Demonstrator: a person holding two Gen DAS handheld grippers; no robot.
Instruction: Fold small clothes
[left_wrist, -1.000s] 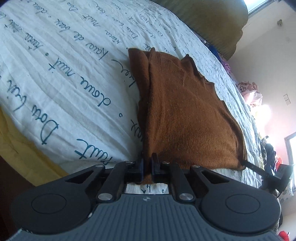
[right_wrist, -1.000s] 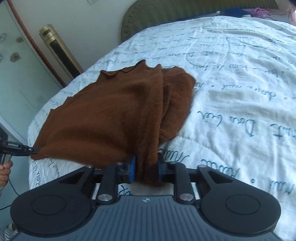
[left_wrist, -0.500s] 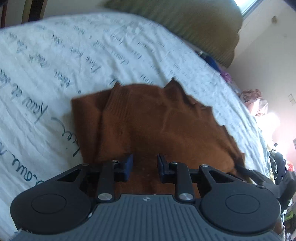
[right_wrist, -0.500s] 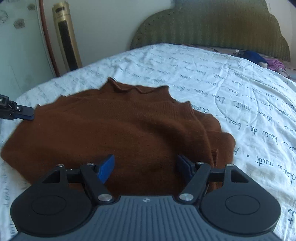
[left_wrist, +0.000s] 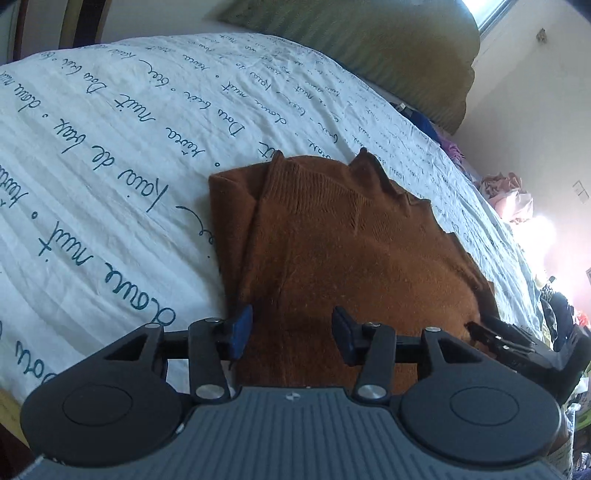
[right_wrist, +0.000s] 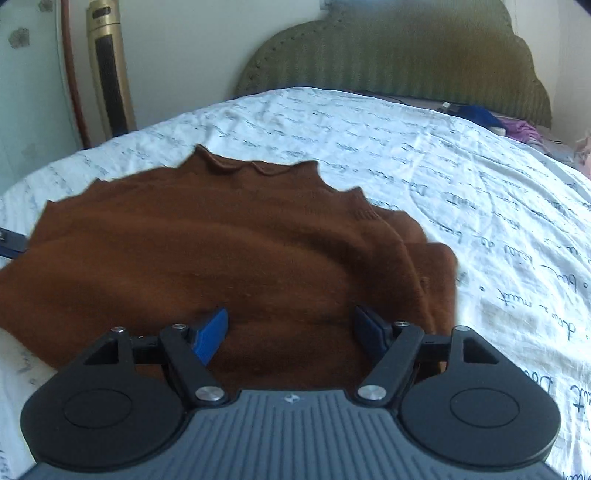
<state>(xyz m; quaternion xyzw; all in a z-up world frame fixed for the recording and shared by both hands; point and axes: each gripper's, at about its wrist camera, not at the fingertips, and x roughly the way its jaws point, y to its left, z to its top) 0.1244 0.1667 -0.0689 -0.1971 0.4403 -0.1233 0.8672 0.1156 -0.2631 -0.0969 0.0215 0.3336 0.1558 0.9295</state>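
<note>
On the bed: a brown knit garment (left_wrist: 354, 258) lies folded on the white bedspread (left_wrist: 110, 147) printed with blue handwriting.
Left gripper (left_wrist: 291, 334): jaws partly apart and just been opening; the garment's near edge lies between and under them, but the pads do not press on it.
Right gripper (right_wrist: 291, 330): jaws wide apart, having just opened a little further; it hangs over the garment's near edge, gripping nothing.
Garment: folded over itself, with a narrower layer showing along one side and a wavy far edge.
Each gripper in the other's view: the right gripper's fingers (left_wrist: 495, 338) show at the garment's right edge; a bit of the left gripper shows at the garment's left edge.
Around: green padded headboard (right_wrist: 399, 55) at the far end of the bed, blue and purple clothes (right_wrist: 495, 118) near it, a gold tower fan (right_wrist: 109, 74) by the wall.
In the way: nothing lies on the garment.
Count: one garment, two grippers, one fan.
</note>
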